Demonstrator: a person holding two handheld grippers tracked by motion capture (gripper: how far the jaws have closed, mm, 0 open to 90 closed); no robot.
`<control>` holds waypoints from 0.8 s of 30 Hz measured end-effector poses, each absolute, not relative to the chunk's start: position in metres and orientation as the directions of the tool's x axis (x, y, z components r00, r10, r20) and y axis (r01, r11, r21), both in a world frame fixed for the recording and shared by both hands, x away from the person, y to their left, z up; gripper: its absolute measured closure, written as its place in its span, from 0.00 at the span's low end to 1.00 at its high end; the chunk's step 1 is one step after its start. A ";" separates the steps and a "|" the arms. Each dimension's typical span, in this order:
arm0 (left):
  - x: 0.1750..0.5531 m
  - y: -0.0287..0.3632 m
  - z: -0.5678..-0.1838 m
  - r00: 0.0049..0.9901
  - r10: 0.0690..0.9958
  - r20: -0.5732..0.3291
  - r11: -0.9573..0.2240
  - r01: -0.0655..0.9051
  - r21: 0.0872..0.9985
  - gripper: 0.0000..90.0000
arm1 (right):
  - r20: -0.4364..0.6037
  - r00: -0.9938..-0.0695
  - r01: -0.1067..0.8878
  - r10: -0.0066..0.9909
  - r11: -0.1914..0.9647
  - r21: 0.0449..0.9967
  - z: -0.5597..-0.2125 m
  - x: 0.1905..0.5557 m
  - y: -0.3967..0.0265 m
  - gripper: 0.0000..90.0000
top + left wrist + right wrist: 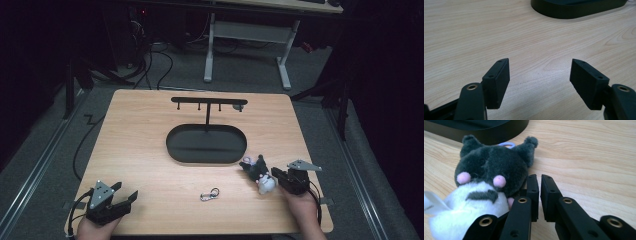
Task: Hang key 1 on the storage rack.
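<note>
Light falls from overhead onto the worktop (150,150), bright against a room gone nearly black around it. The high view is soft and grainy. Both gripper views are sharper and evenly lit, with faint shadows under the jaws and blur close to the lens.

plush toy (484,185) is running off the right gripper view's left and bottom edges; black tray (579,8) is getting cropped by the left gripper view's top edge; keyring (209,194) too small to tell details

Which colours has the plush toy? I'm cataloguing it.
Dark grey and white with pink spots, the plush toy, best in the right gripper view.
</note>
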State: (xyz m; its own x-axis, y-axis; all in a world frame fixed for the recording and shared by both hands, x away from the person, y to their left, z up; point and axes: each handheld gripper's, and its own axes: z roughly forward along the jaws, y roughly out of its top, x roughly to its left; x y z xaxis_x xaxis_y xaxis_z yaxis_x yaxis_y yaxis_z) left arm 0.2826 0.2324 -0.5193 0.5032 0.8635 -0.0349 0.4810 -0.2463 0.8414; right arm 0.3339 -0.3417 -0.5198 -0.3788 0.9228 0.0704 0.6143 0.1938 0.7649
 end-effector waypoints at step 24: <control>0.303 0.204 -0.508 0.572 0.819 0.037 -0.325 0.410 0.853 0.36 | 0.059 -0.311 0.598 0.949 0.146 0.788 -0.517 0.291 -0.357 0.79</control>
